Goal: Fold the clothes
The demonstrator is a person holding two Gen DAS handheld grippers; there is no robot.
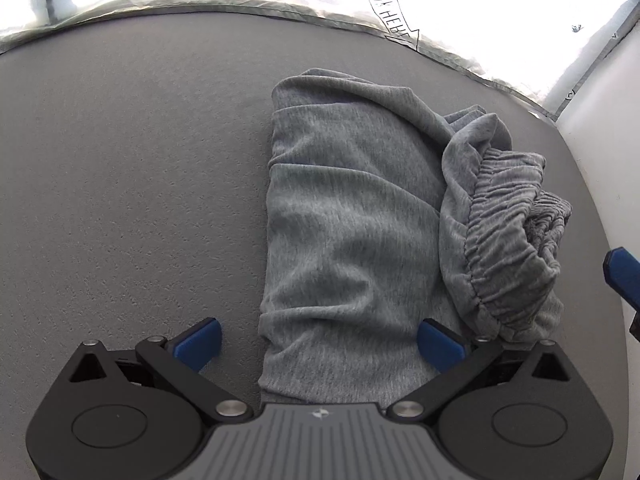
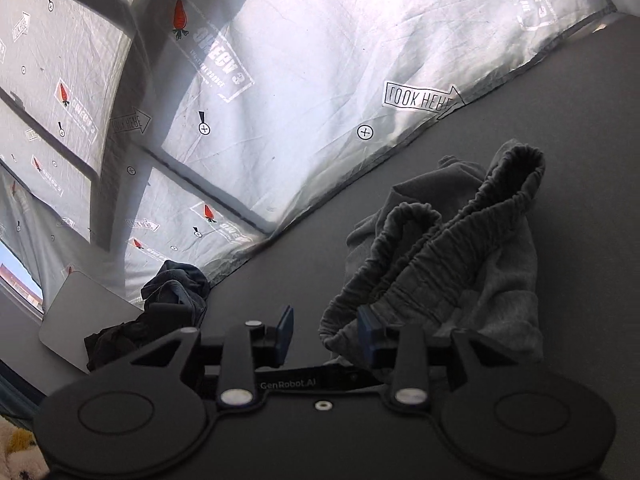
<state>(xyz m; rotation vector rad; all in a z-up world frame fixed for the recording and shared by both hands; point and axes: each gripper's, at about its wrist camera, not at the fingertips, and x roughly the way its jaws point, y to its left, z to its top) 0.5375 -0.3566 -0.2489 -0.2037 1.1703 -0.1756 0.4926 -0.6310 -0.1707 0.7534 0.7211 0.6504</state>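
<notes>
1. My left gripper (image 1: 318, 344) hangs low over the grey counter (image 1: 132, 184) with its blue pads spread wide and nothing between them but the near end of the grey sweatpants (image 1: 344, 216) lying flat underneath. Holding nothing.
2. My right gripper (image 2: 326, 334) is also parted, though less widely. Its right pad sits at the gathered waistband (image 2: 436, 256); I cannot tell whether it touches the fabric, but nothing is clamped.
3. Where the garment is: straight ahead of the left gripper, running away from it as a long narrow bundle; the waistband is heaped up on the right side of that bundle, directly ahead of and to the right of the right gripper.
4. Progress, as I judge it — the legs look laid one over the other lengthwise, so a first fold seems done. The waistband end is bunched and standing up rather than lying flat, so the piece is not finished.
5. Left to do, by my reading: flatten the waistband, then fold the length across.
6. A dark pile of clothes (image 2: 160, 312) sits ahead-left of the right gripper, unfolded — more work waits there.
</notes>
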